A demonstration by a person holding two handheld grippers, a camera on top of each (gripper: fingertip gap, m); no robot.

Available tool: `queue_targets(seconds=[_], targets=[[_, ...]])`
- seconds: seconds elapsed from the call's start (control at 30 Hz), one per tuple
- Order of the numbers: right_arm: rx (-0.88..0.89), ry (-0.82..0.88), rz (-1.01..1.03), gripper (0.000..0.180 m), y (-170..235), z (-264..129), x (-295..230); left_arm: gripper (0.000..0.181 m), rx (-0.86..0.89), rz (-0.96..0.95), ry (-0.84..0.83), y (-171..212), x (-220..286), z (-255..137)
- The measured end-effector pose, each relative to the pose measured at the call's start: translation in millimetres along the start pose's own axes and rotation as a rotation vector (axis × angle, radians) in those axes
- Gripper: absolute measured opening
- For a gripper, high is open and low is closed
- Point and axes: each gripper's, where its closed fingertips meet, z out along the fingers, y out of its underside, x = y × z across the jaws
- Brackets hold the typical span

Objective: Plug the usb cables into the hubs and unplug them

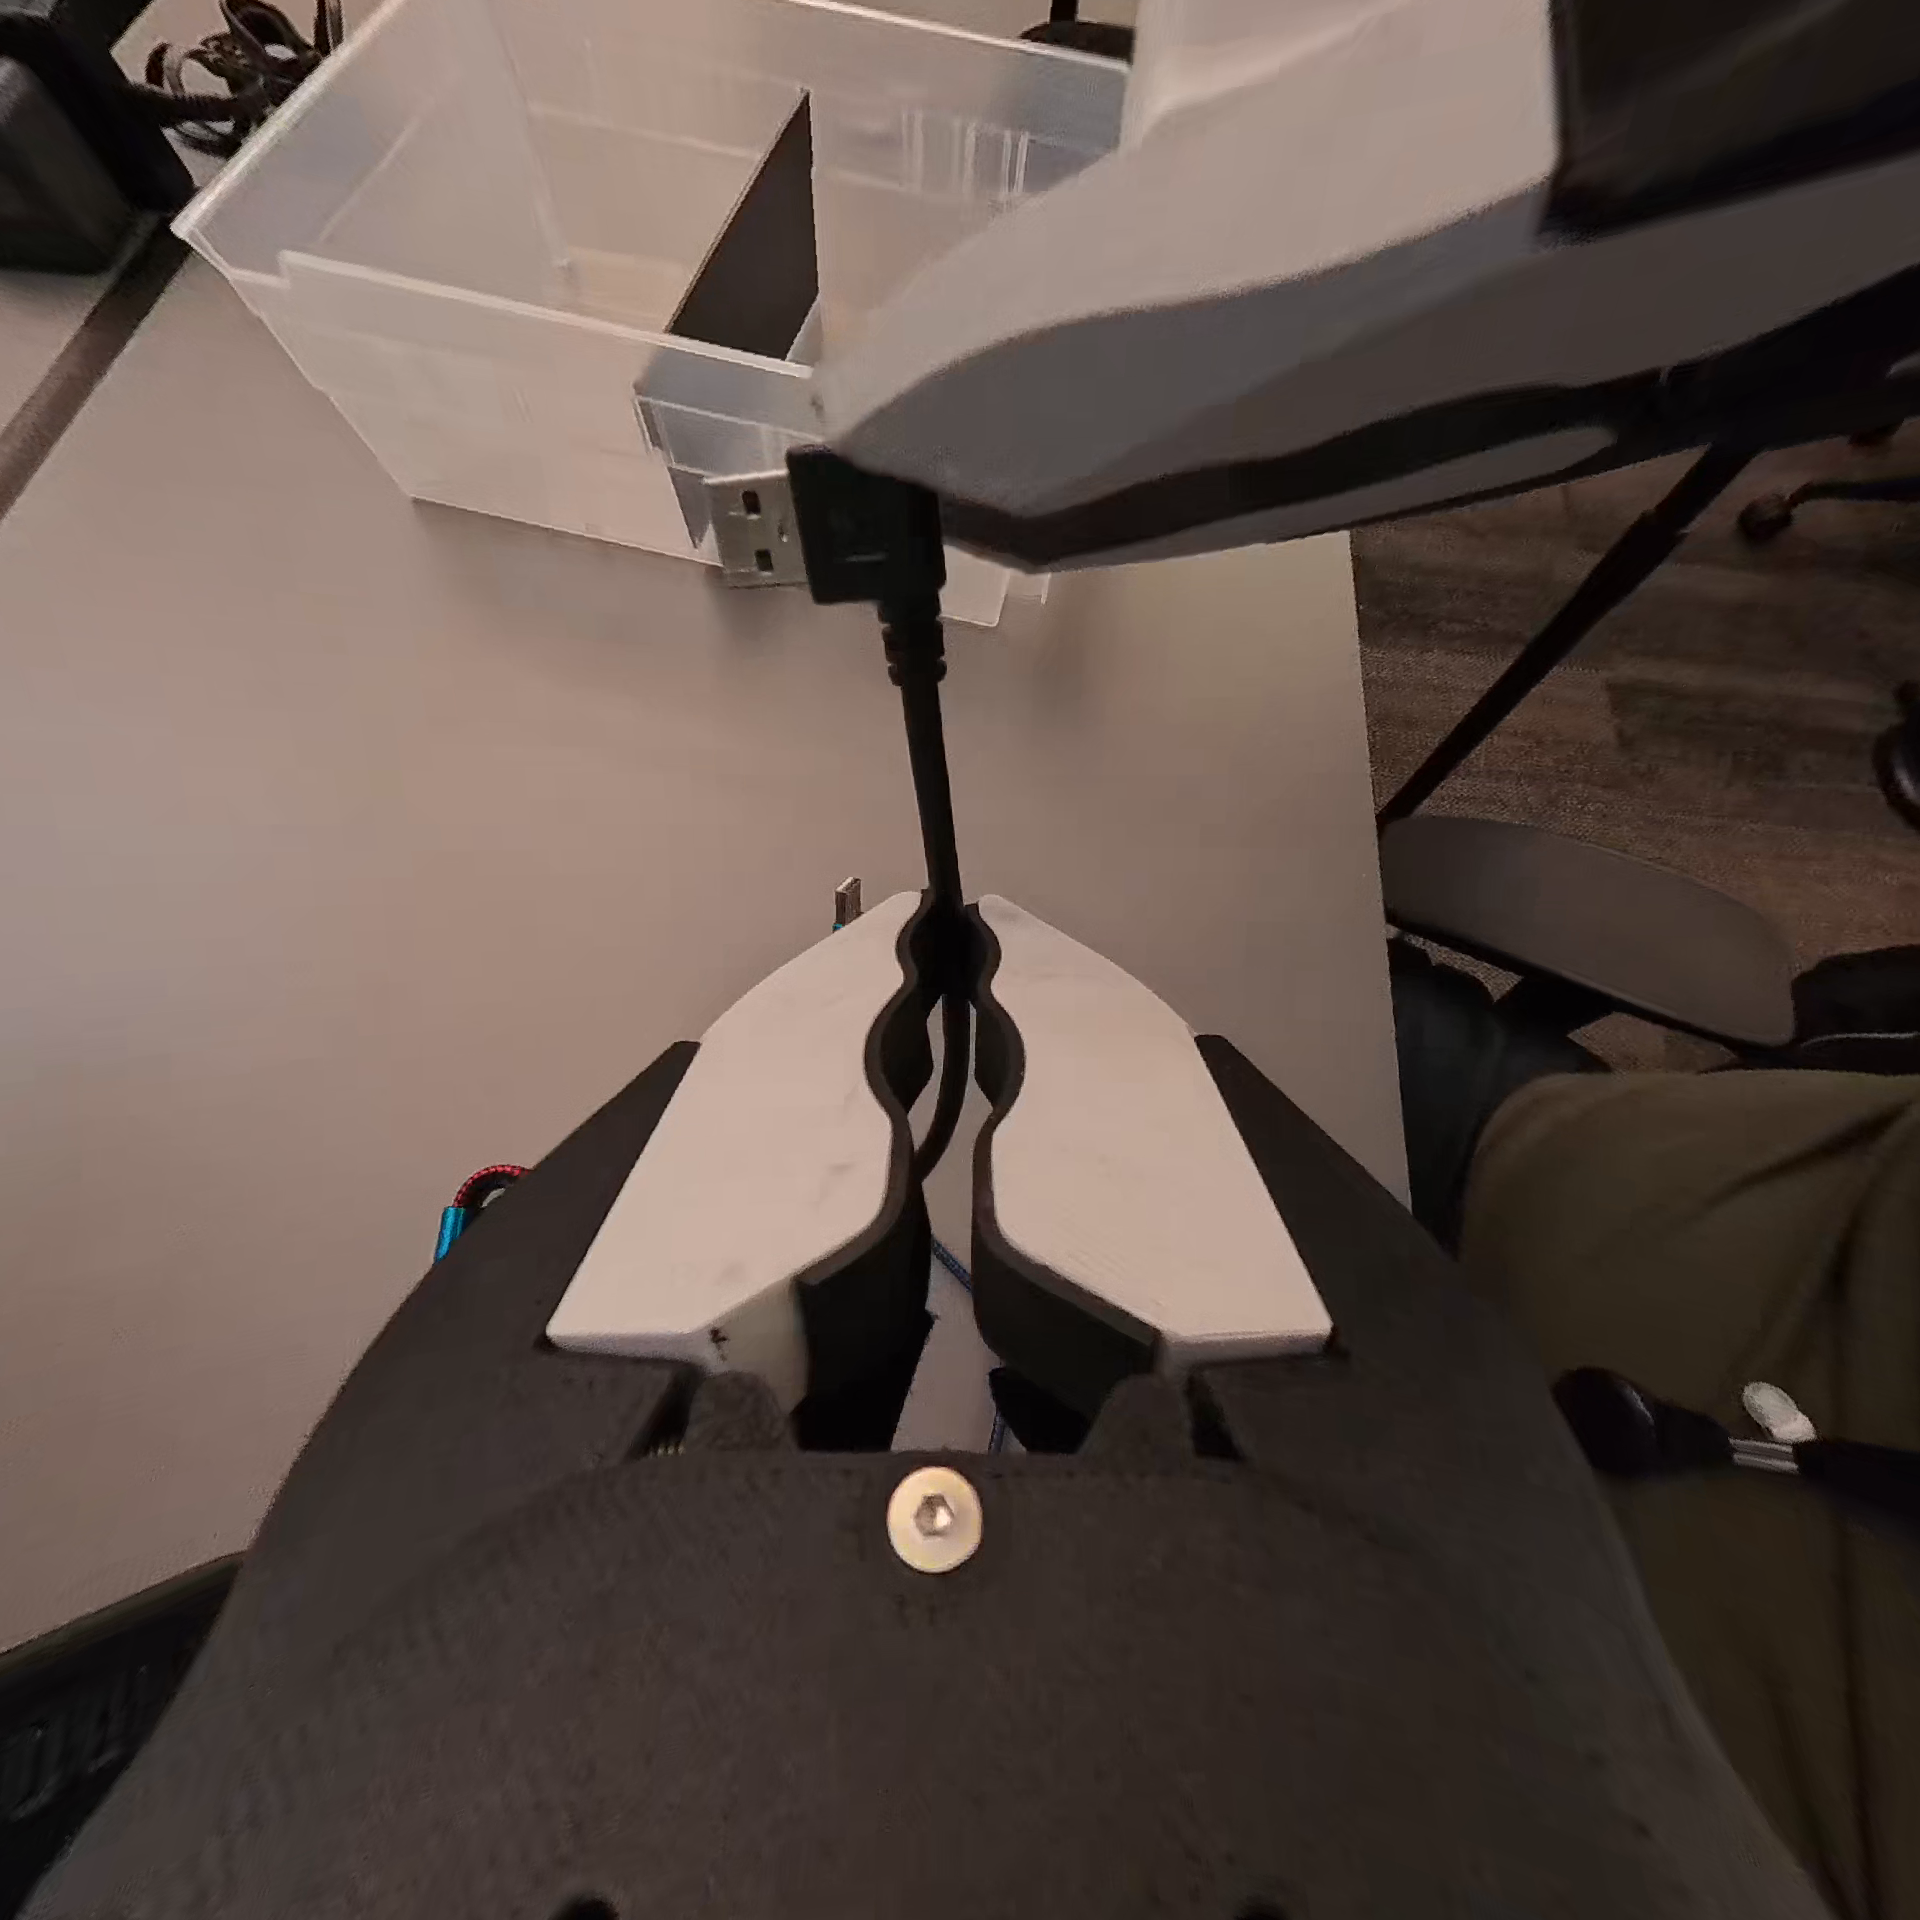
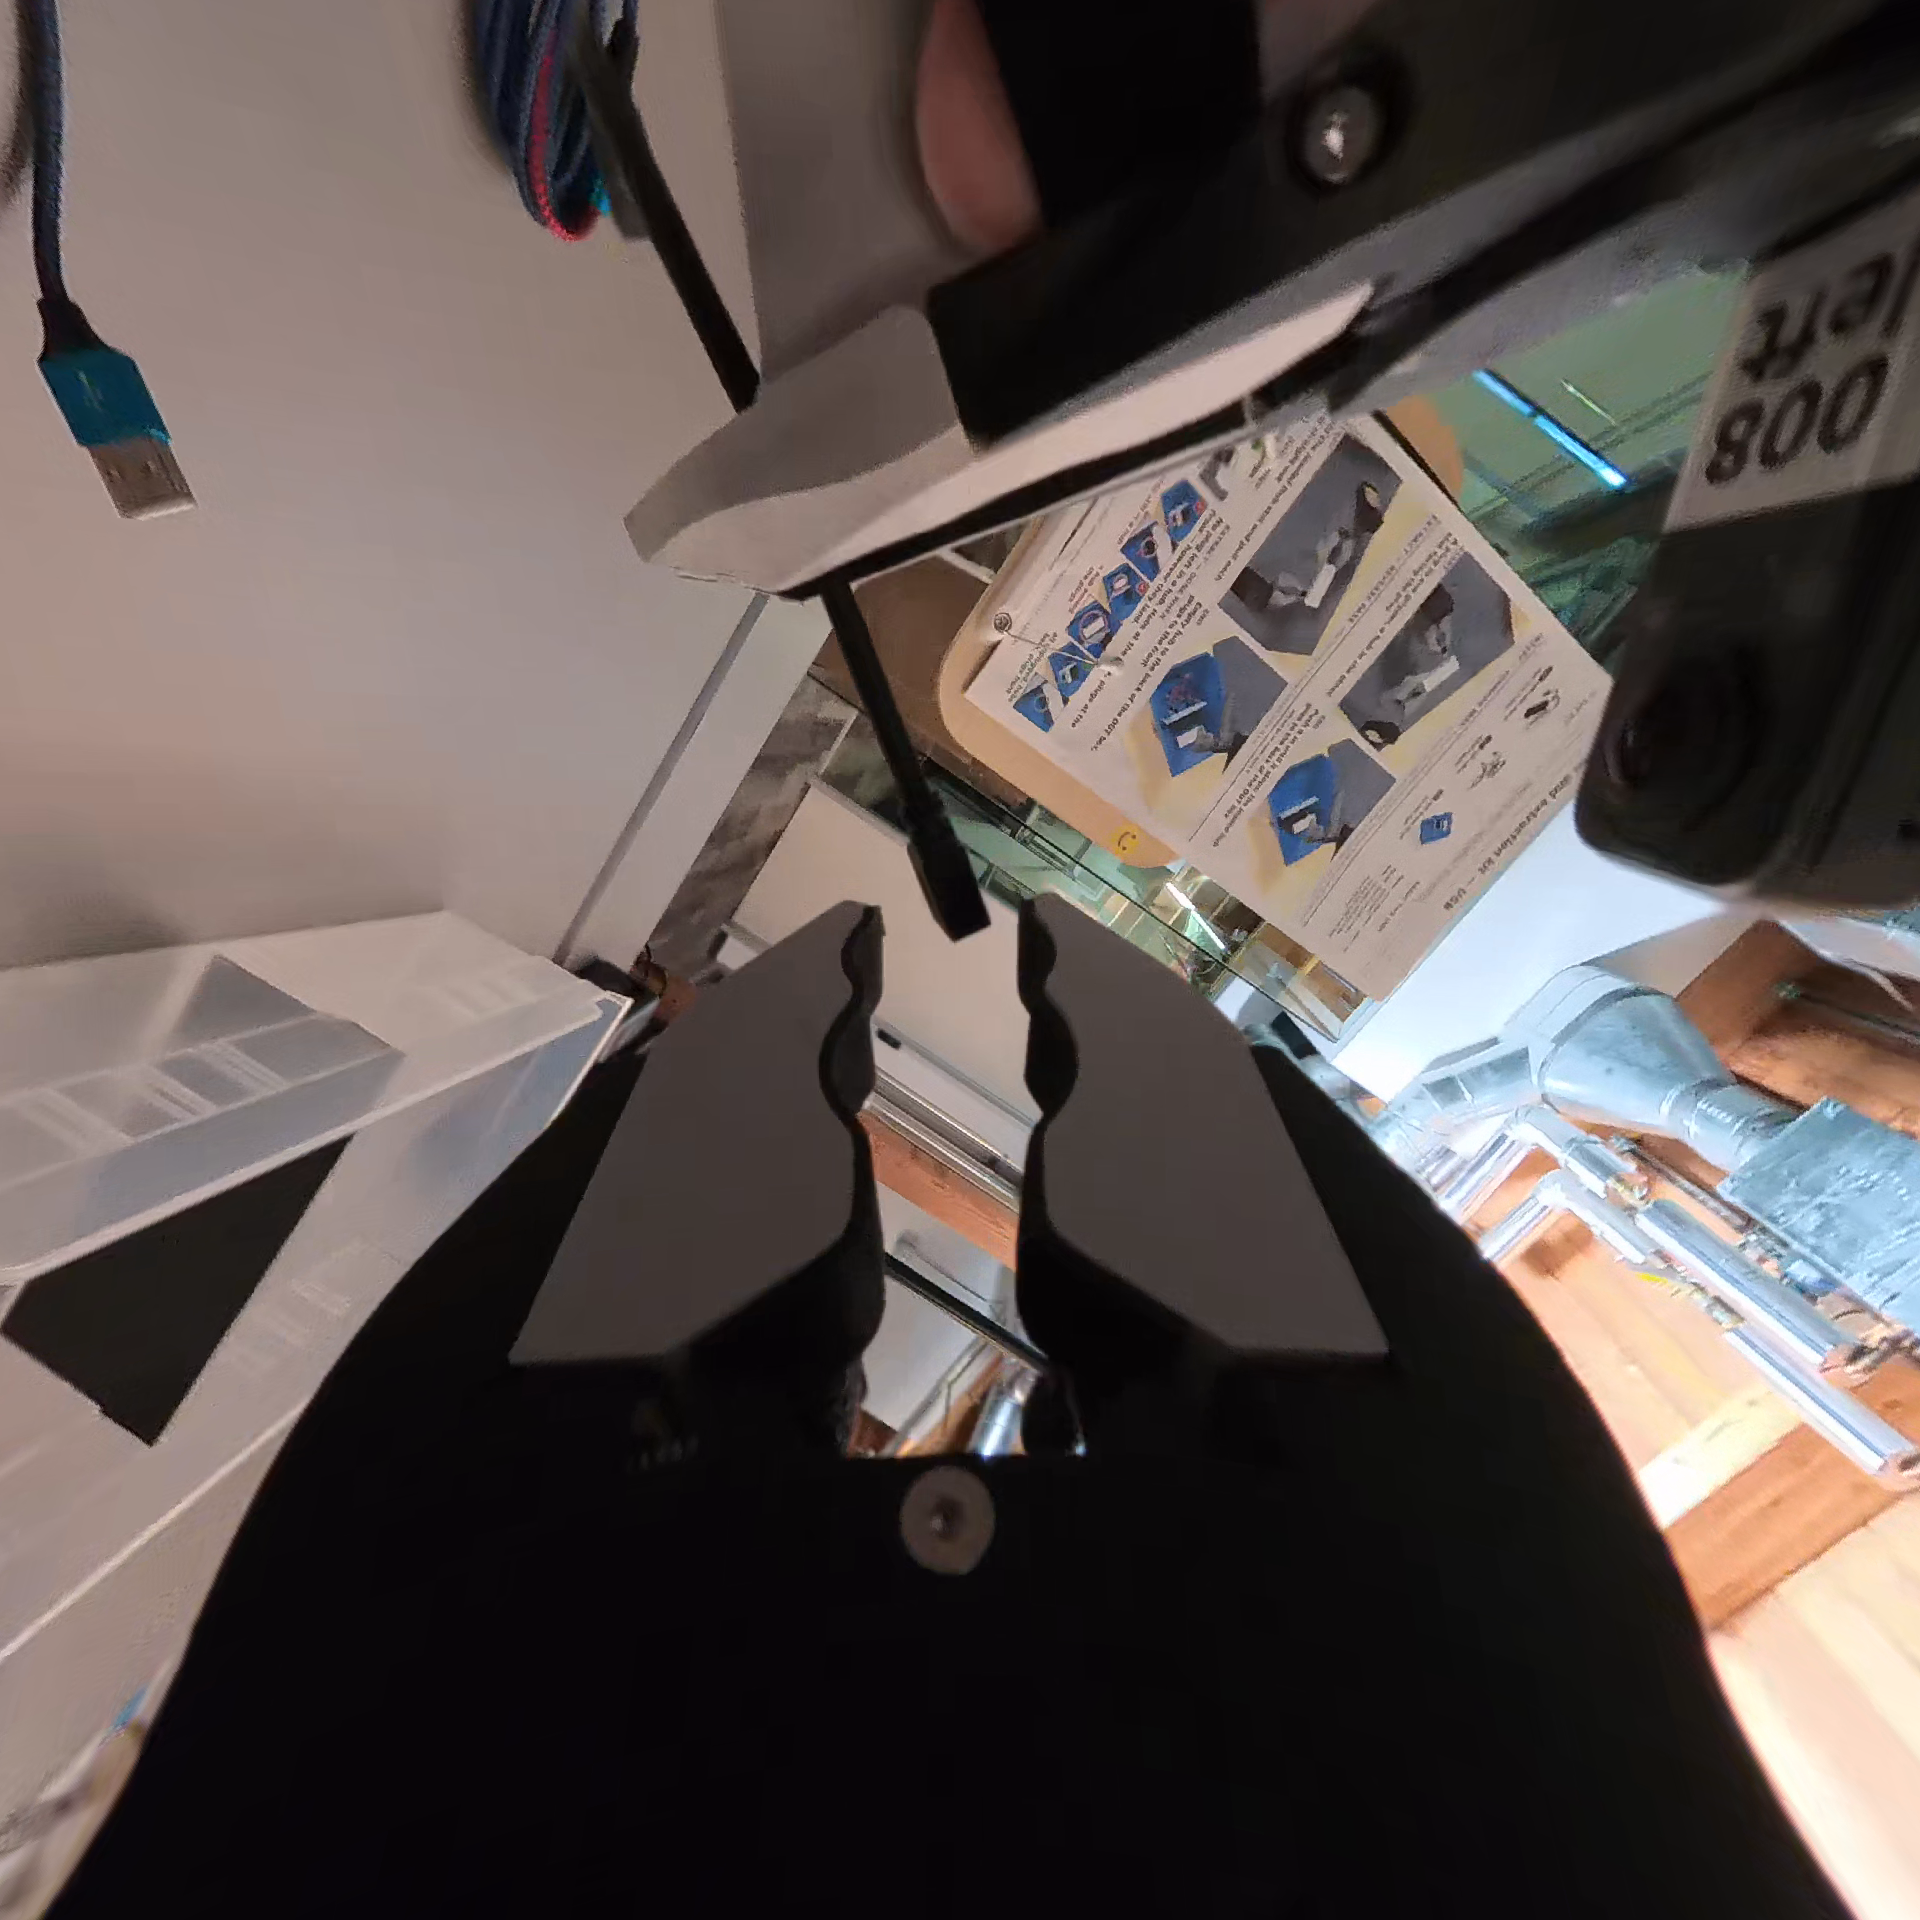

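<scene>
- The table (image 1: 416, 831) is my landmark: pale, wide, and everything else sits on it or hangs over it.
- At the table's far side stands a clear plastic bin (image 1: 436, 270) with a dark divider inside; I see no hub in either view, so I cannot tell where one lies.
- My left gripper (image 1: 948, 920) hangs over the table's near part, its 2 white fingers (image 1: 769, 1122) pressed together on the black USB cable (image 1: 930, 769), clamped a little below the plug.
- My right gripper (image 2: 948, 925) comes in above the table beside the bin, its 2 jaws apart with a clear gap and nothing between them; the plug's black body sits just off its tips.
- The black cable rises stiffly from my left fingers, so this short stretch holds its own shape; it looks light and thin, and I judge it would bend if pushed from here.
- The USB plug (image 1: 756, 525) points sideways toward the bin. I judge the hard black plug housing (image 1: 854, 525) is the place to grip, not the soft cord or the bare metal shell.
- A blue-ended braided cable (image 2: 102, 400) lies loose on the table, well apart.
</scene>
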Motion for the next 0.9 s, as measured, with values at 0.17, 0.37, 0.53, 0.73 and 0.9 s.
queue_targets(seconds=[0.17,0.37,0.53,0.73,0.9], targets=[[-0.029,-0.061,-0.059,0.014,-4.4,7.8,-7.4,0.002,-0.016,-0.011,0.009,3.4,-1.2,2.0],[-0.049,-0.073,-0.125,0.011,-6.5,10.2,-10.7,0.002,-0.023,-0.014,0.014,4.4,-1.1,2.5],[-0.06,-0.125,-0.14,0.009,-7.7,12.1,-19.0,0.002,-0.037,-0.017,0.016,6.5,-1.2,4.2],[-0.066,-0.112,-0.131,0.01,-6.9,11.9,-15.3,0.002,-0.033,-0.016,0.021,5.1,0.2,2.5],[-0.071,-0.104,-0.137,0.011,-4.8,13.1,-14.1,0.002,-0.044,-0.013,0.025,6.7,1.1,2.9]])
